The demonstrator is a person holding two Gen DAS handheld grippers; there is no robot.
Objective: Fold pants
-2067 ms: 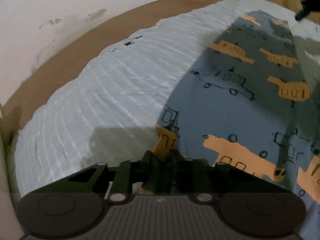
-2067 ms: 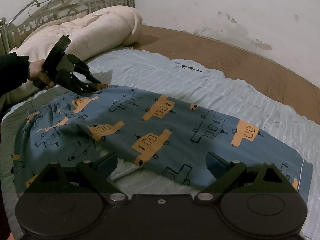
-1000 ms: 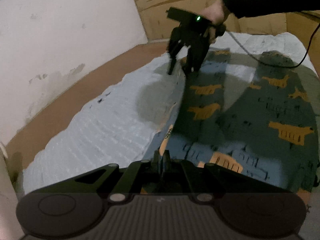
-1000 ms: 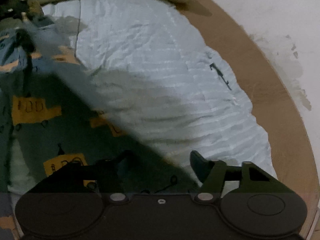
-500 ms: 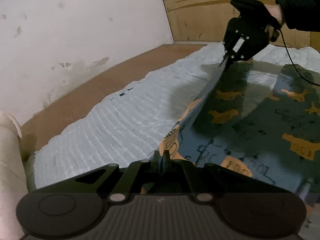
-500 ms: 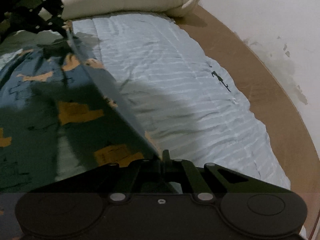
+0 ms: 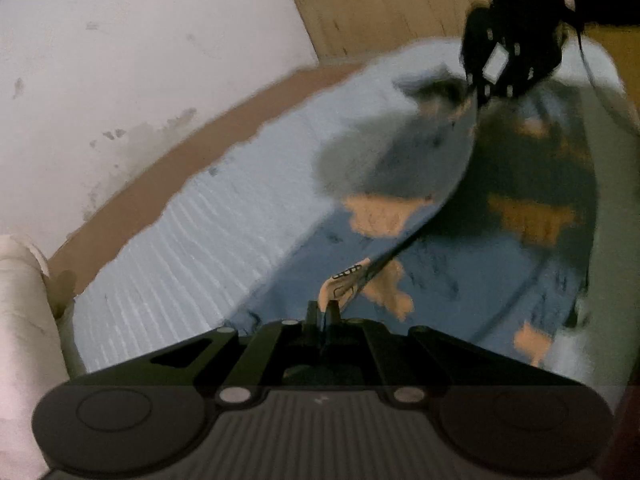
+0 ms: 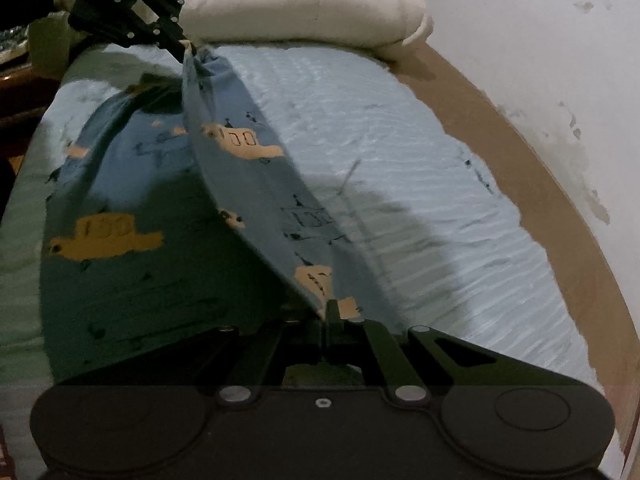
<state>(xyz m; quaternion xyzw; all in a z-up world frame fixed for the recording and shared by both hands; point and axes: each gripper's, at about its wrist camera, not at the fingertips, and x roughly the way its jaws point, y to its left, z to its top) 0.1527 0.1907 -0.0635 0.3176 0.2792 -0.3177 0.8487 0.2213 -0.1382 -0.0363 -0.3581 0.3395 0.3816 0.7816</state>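
Observation:
The blue pants (image 8: 120, 200) with orange truck prints lie on the pale blue bed sheet (image 8: 400, 152). Their far long edge is lifted into a taut ridge between both grippers. My left gripper (image 7: 323, 312) is shut on one end of that edge; it also shows in the right wrist view (image 8: 182, 42). My right gripper (image 8: 329, 308) is shut on the other end; it also shows in the left wrist view (image 7: 478, 104). The pants also show, blurred, in the left wrist view (image 7: 460, 264).
A rolled cream duvet (image 8: 304, 4) lies at the head of the bed. Bare brown mattress (image 8: 532, 184) runs along the white wall (image 8: 560, 40). A wooden board (image 7: 380, 4) stands at the foot. A dark cable (image 7: 592, 80) hangs from the right gripper.
Both grippers have lifted the pants' far edge higher off the sheet and carried it toward the near side, so the raised fold now leans over the rest of the pants.

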